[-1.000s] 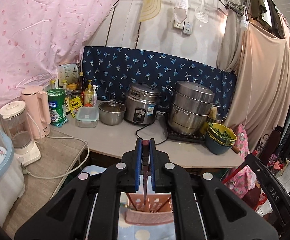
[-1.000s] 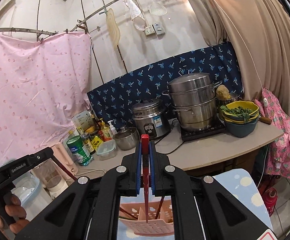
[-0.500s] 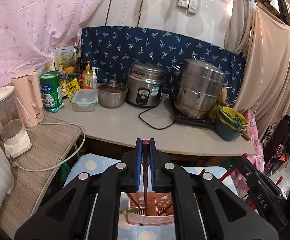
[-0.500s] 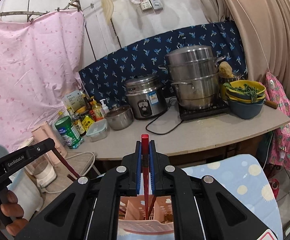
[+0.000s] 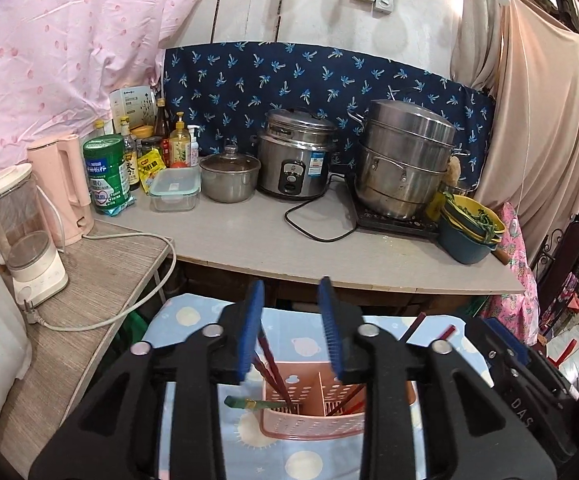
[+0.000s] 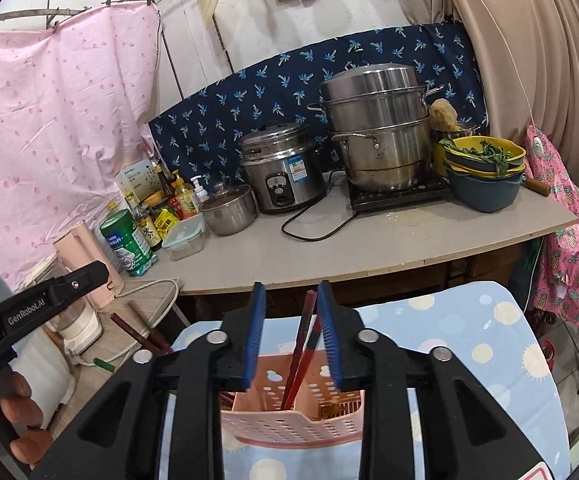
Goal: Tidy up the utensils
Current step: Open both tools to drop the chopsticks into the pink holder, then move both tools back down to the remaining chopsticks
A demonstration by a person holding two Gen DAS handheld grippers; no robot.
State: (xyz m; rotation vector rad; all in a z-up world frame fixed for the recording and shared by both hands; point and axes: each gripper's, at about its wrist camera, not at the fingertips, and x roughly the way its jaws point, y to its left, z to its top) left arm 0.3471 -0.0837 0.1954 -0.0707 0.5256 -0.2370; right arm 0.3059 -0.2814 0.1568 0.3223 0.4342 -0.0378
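A pink perforated utensil basket (image 5: 313, 424) stands on a blue spotted cloth (image 5: 193, 312), with two compartments. My left gripper (image 5: 291, 324) is open just above it; dark red chopsticks (image 5: 271, 368) stand loose in the basket's left compartment, leaning by the left pad. A green-ended utensil (image 5: 245, 403) pokes out of the basket's left side. In the right wrist view my right gripper (image 6: 291, 328) is open over the same basket (image 6: 289, 420); red chopsticks (image 6: 303, 344) stand in it, leaning toward the right pad. The left gripper (image 6: 41, 304) shows at that view's left.
A counter (image 5: 329, 244) behind holds a rice cooker (image 5: 295, 160), a steamer pot (image 5: 405, 160), a small pot (image 5: 229, 176), a clear box (image 5: 175, 188), bottles and stacked bowls (image 5: 469, 232). A side table (image 5: 89, 264) at left holds a blender (image 5: 25, 232) and a pink kettle (image 5: 63, 188).
Both grippers have tilted down toward the basket and opened. The chopsticks each held now stand loose in the basket.
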